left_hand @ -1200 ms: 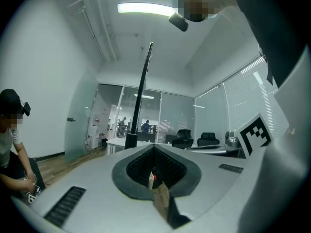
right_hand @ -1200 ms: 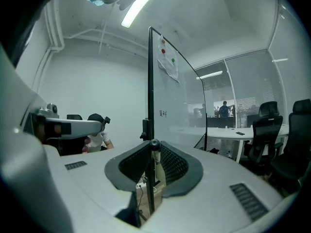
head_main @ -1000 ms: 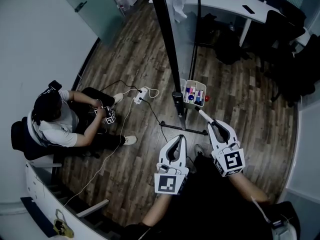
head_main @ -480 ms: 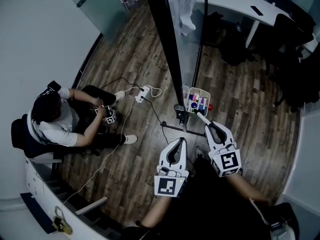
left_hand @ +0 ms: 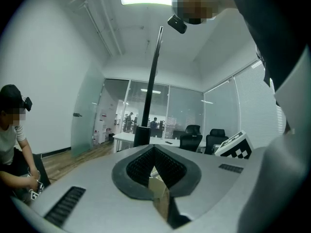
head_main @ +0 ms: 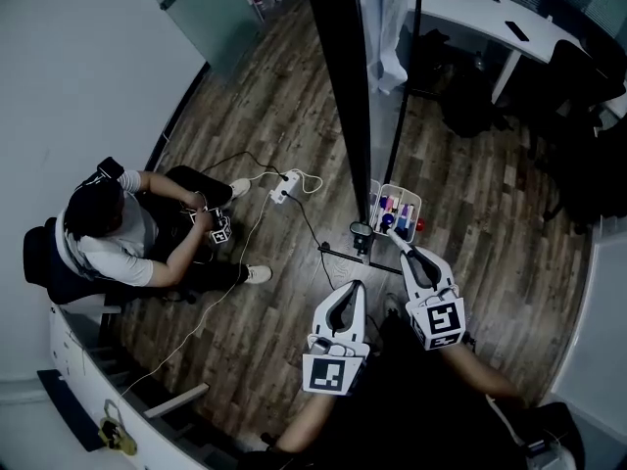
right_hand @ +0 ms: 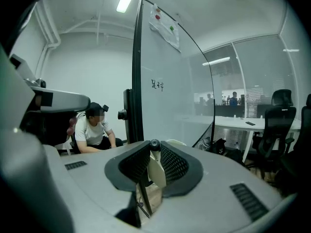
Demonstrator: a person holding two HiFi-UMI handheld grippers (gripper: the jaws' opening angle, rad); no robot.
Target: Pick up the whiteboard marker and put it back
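A white whiteboard marker [head_main: 400,242] with a dark cap [right_hand: 155,143] sticks out between the jaws of my right gripper [head_main: 405,250], which is shut on it. Its tip points at the white marker tray [head_main: 376,193] at the foot of the glass whiteboard [right_hand: 170,91], a short way off it. Several coloured markers lie in that tray. My left gripper [head_main: 354,285] hangs to the left of the right one, its jaws shut with nothing between them [left_hand: 154,148].
The whiteboard's black post [head_main: 343,86] and its floor stand rise just ahead. A seated person [head_main: 108,228] is at the left, with a power strip [head_main: 282,186] and cables on the wood floor. A white desk [head_main: 470,18] and dark office chairs stand beyond the board.
Both grippers have sunk slightly and drifted forward. The marker's tip is now closer to the tray. The grip on the marker is unchanged.
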